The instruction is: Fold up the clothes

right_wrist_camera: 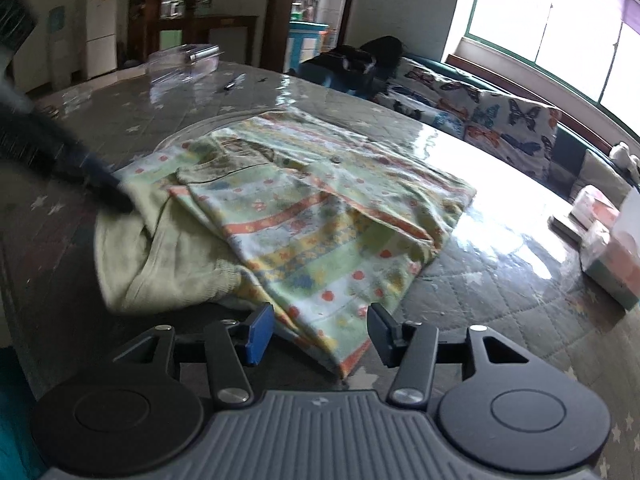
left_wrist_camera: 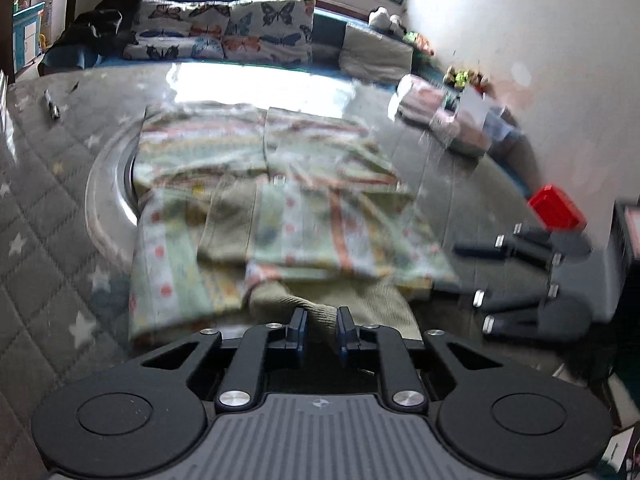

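Here, your left gripper pinches the pale green ribbed cuff at twelve o'clock; your right gripper gapes, straddling the striped pajama top's near corner on the table.

Butterfly cushions — red box — tissue packs.

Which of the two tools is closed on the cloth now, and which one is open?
The left tool is closed, pinching the plain green cuff. The right tool is open, its fingers apart around the patterned garment's corner.
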Tool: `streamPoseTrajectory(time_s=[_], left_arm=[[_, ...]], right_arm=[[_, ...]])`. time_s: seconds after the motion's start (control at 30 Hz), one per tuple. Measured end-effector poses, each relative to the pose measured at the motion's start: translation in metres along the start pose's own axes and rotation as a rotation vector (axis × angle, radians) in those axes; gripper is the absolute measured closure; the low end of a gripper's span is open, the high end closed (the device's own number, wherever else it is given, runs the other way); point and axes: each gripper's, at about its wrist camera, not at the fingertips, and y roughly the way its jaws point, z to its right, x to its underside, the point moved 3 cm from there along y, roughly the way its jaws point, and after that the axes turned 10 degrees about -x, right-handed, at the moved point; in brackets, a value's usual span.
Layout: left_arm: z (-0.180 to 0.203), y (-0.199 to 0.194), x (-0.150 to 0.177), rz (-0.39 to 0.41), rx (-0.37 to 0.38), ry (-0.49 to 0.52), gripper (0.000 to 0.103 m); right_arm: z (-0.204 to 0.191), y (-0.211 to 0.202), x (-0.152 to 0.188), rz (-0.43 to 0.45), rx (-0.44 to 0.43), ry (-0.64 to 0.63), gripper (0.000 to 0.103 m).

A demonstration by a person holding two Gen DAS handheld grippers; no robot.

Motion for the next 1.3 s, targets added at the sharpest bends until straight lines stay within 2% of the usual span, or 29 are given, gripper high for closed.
streamPoseTrajectory(time_s=[0.2, 0.37, 0.43, 0.47, 0.6, 0.63, 0.67, 0.73, 0.8, 0.93, 1.07, 1.3], left_arm=[[-0.006, 0.004, -0.039, 0.042, 0.027, -0.036, 0.087], [-0.008, 0.015, -0.054, 0.036, 0.034, -0.036, 0.087], [-0.009, 0.018, -0.055, 0.027, 0.031, -0.031, 0.087], [-0.010, 0.019, -0.054, 0.028, 0.030, -0.029, 0.086], [-0.022, 0.011, -0.047, 0.056, 0.016, -0.023, 0.085], [-0.025, 0.008, -0.044, 0.065, 0.011, -0.022, 0.081], [-0.029, 0.005, -0.042, 0.074, 0.007, -0.021, 0.068], [-0.035, -0.001, -0.037, 0.092, -0.003, -0.019, 0.050], [-0.040, -0.008, -0.028, 0.121, -0.033, 0.021, 0.047], [-0.034, -0.011, -0.008, 0.157, -0.078, 0.151, 0.032], [-0.027, -0.008, 0.007, 0.173, -0.114, 0.257, 0.030], [-0.027, 0.000, 0.016, 0.187, -0.131, 0.306, 0.030]], right_arm=[[-0.013, 0.007, -0.003, -0.001, -0.057, -0.075, 0.049], [-0.018, 0.019, -0.017, 0.026, -0.111, -0.043, 0.054], [-0.017, 0.025, -0.023, 0.028, -0.148, -0.005, 0.065], [-0.016, 0.028, -0.025, 0.029, -0.169, 0.020, 0.075], [-0.007, 0.033, -0.034, 0.046, -0.217, 0.119, 0.087], [-0.004, 0.032, -0.035, 0.053, -0.225, 0.142, 0.087], [-0.001, 0.032, -0.037, 0.060, -0.230, 0.163, 0.088], [0.005, 0.031, -0.040, 0.074, -0.238, 0.195, 0.089], [0.008, 0.031, -0.043, 0.082, -0.243, 0.209, 0.090], [0.009, 0.030, -0.050, 0.102, -0.247, 0.231, 0.090], [0.015, 0.029, -0.057, 0.121, -0.249, 0.268, 0.090], [0.029, 0.030, -0.064, 0.144, -0.245, 0.356, 0.091]])
